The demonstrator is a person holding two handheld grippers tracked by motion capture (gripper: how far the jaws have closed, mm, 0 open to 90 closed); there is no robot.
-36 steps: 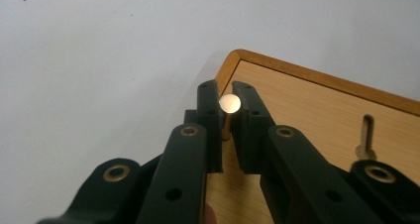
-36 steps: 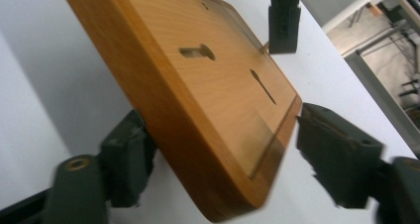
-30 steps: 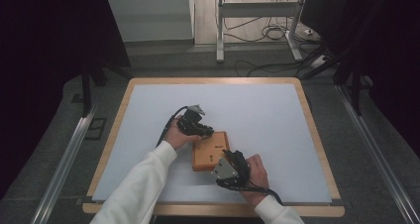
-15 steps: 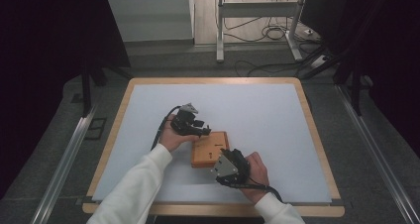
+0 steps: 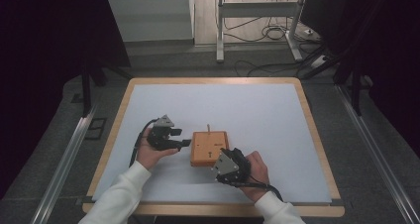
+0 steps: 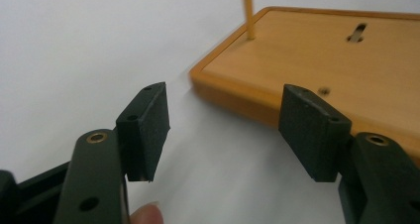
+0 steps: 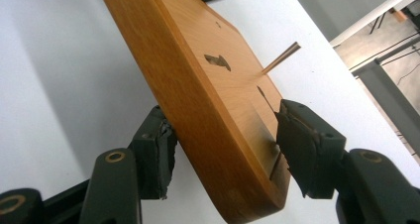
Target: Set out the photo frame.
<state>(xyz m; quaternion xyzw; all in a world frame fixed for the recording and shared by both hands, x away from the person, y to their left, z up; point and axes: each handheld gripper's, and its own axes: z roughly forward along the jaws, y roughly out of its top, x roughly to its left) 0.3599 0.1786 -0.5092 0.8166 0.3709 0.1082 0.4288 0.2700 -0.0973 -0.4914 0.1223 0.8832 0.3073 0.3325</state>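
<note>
An orange wooden block (image 5: 209,148) lies on the white table top, with a thin peg (image 5: 209,128) standing upright near its far edge. My left gripper (image 5: 182,138) hovers just left of the block. Its jaws have just been opening and stand open with nothing between them. In the left gripper view the block (image 6: 337,60) and peg (image 6: 246,13) lie beyond the left gripper (image 6: 225,110). My right gripper (image 5: 222,159) is at the block's near right corner. In the right gripper view the right gripper (image 7: 225,130) is shut on the block (image 7: 198,80), one pad under its edge and one on top.
The white mat (image 5: 213,100) sits in a wooden frame (image 5: 317,135), with free room behind and on both sides of the block. Metal rails (image 5: 64,159) run along the table's sides. A metal stand and cables (image 5: 257,30) are on the floor beyond the far edge.
My left gripper has drawn back to the left from the block's far edge, and its jaws have spread apart. The peg now stands free. The right hand has kept still.
</note>
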